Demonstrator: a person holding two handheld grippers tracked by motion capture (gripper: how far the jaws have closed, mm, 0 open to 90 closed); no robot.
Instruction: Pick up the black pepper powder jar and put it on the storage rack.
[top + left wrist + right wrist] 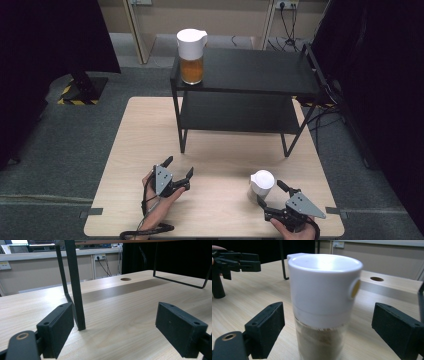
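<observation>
My right gripper [327, 330] is sitting open, its 2 jaws flanking the white-lidded jar [323, 302] without touching it, on the table [215, 150] near its right front. My left gripper [176, 172] is holding open, empty, near the black shelf [240, 90].

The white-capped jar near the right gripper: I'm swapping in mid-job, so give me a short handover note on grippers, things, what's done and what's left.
Left gripper: open, nothing between the jaws, resting on the table facing the black shelf.
Right gripper: open, jaws either side of the white-capped jar, pads not touching it.
The jar stands upright on the table, in front of the shelf. A second, taller jar with amber contents stands on the shelf's top left corner.
Done: right gripper lined up on the jar.
Left: probably close on the jar and lift it, perhaps to the shelf.
</observation>
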